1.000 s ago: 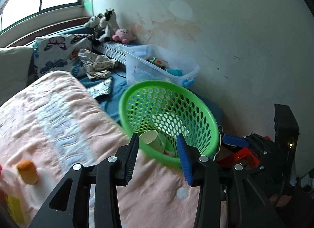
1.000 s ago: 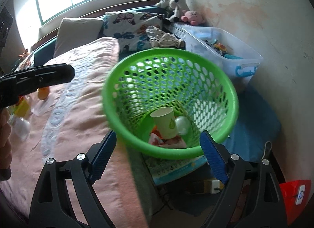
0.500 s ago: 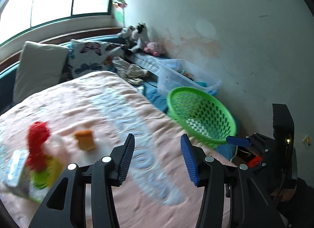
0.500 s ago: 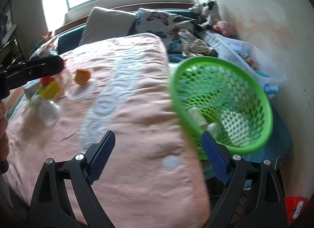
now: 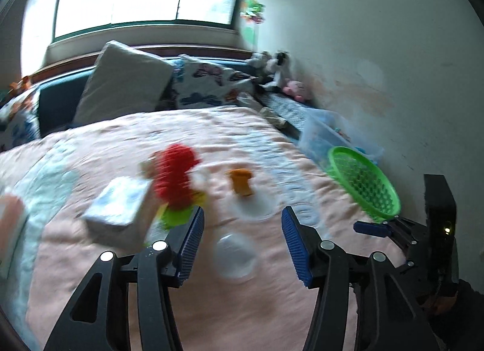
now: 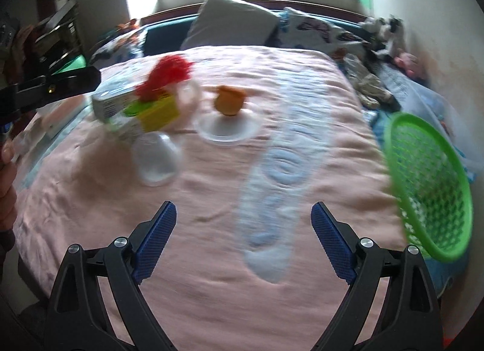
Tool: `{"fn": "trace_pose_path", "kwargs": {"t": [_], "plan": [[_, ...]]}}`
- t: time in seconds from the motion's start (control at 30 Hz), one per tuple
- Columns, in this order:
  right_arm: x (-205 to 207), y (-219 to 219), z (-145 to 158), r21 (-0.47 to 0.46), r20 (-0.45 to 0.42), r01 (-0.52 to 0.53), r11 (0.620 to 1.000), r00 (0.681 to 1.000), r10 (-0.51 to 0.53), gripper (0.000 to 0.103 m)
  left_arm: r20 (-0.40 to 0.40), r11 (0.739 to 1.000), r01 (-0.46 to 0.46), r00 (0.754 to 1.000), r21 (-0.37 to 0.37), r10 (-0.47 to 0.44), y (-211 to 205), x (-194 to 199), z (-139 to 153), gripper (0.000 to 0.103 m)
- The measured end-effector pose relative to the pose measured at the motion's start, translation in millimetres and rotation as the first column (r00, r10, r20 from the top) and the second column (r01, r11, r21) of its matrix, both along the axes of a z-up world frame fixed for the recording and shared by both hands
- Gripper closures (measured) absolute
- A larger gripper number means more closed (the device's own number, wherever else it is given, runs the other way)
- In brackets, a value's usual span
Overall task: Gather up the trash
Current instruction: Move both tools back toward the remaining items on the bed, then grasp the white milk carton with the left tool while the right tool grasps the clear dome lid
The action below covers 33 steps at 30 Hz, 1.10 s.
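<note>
Trash lies on the pink blanket (image 5: 242, 305): a clear plastic cup (image 5: 234, 255) on its side, an orange cup (image 5: 241, 183) on a clear lid (image 5: 257, 208), a white carton (image 5: 116, 210), and a red fuzzy thing (image 5: 175, 178) on a yellow-green pack. The same pile shows in the right wrist view: clear cup (image 6: 155, 159), orange cup (image 6: 228, 100), carton (image 6: 115, 101). My left gripper (image 5: 242, 243) is open and empty, just short of the clear cup. My right gripper (image 6: 243, 242) is open and empty over bare blanket. The green basket (image 5: 363, 183) hangs off the bed's right edge (image 6: 429, 178).
Pillows (image 5: 124, 87) and a butterfly cushion (image 5: 211, 84) line the headboard under the window. Stuffed toys (image 5: 278, 74) and a clear storage bin (image 5: 329, 136) sit along the right wall. The left gripper's body (image 6: 51, 87) shows at the left of the right wrist view.
Both grippers swung left from the green basket to the bed; the trash pile has come into view ahead. Both stay open and empty.
</note>
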State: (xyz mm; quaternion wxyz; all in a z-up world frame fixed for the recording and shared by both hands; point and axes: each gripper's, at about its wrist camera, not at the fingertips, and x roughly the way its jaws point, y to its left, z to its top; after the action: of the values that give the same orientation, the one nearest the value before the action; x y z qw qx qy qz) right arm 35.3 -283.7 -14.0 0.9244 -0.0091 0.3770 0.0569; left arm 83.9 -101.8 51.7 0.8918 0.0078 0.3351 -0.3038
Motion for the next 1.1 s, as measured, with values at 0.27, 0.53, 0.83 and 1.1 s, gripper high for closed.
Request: {"fn": "trace_pose_path", "kwargs": {"t": [0.27,0.53,0.83,1.1], "plan": [[30,53,-6,-0.019,-0.012,-0.121,0.992,0.993,0.121,0.013,-0.026,0.993,-0.120,0.992,-0.016,0.120,63,5,-16,0.051],[64,77,-19,-0.028,-0.035,-0.144,0.989,0.989,0.143,0.013,-0.054,0.986,-0.169,0.984,0.005,0.169,97,6,-40,0.051],[90,81,-35,-0.036,-0.084,-0.138,0.990,0.987,0.135,0.021,-0.066,0.978,-0.203,0.976,0.050,0.206,116,9,-62,0.032],[91,83,-36,-0.025,-0.087,-0.146,0.989,0.986,0.143,0.037,-0.121,0.974,-0.214,0.967,0.077,0.222,116,31,-75,0.028]]}}
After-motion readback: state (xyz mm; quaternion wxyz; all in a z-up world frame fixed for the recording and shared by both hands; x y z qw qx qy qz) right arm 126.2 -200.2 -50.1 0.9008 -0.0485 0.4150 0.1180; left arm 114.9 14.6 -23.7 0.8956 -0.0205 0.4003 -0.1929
